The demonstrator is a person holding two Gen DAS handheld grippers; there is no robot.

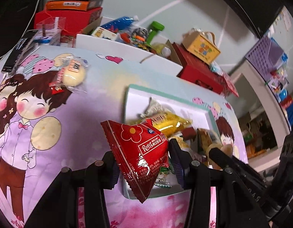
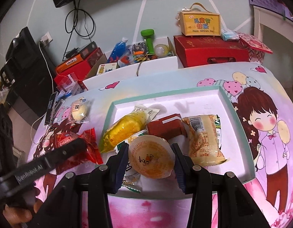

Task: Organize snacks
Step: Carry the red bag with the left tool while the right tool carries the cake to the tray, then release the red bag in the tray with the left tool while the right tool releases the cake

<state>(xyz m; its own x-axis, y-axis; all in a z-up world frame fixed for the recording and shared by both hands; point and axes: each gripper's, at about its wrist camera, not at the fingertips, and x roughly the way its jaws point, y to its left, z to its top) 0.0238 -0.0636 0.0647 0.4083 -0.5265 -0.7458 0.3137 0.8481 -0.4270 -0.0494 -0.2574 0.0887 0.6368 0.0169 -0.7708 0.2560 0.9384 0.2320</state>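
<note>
Between our left gripper (image 1: 142, 163) jaws sits a clamped red packet (image 1: 138, 152); the right gripper (image 2: 150, 163) jaws grip a jelly cup (image 2: 151, 157), whose smooth rim may slip.

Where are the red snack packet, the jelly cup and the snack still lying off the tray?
Red packet (image 1: 140, 152), left wrist view, printed front.
Jelly cup (image 2: 151, 156), right wrist view, foil lid.
Bun (image 2: 80, 111), right wrist view, wrapped middle.
</note>
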